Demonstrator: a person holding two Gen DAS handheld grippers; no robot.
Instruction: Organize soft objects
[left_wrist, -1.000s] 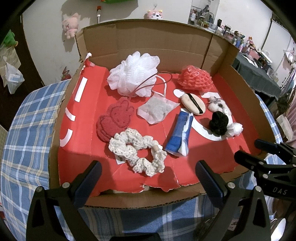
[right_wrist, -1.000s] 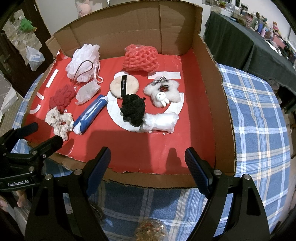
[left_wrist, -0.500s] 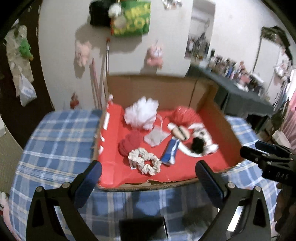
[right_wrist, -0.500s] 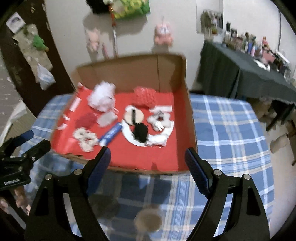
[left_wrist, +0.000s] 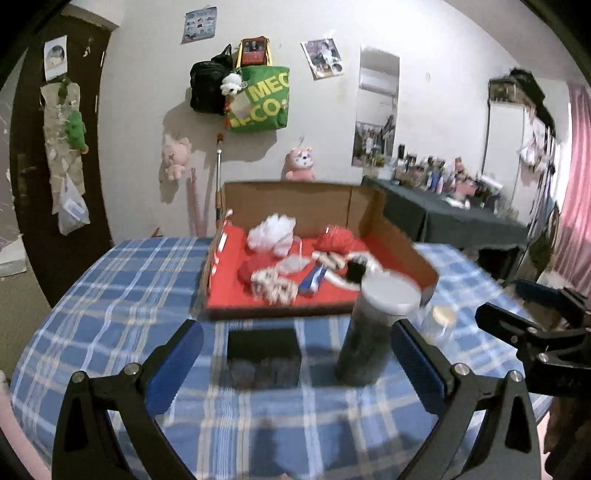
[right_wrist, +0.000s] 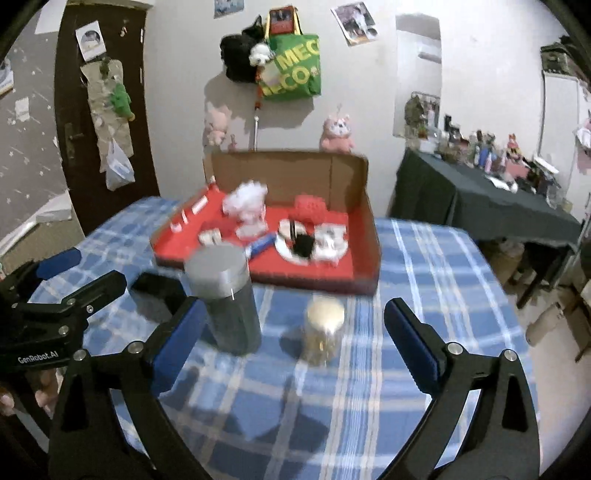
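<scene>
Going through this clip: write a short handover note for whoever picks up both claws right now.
Left claw: open, empty, held back over the checked tablecloth.
Right claw: open, empty, also held back.
Soft items, including the white bath pouf and black scrunchie, all lie in the red-lined cardboard box.
A tall dark canister and small jar stand in front of it.
Done: nothing visibly sorted.
Left: everything.

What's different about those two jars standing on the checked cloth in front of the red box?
The dark jar is taller and wider than the small jar. The dark jar has a grey lid and near-black sides; the small jar has a pale golden lid and see-through sides showing brownish contents. The dark jar stands left of the small jar. Both stand upright, lids on, on the tablecloth.
</scene>
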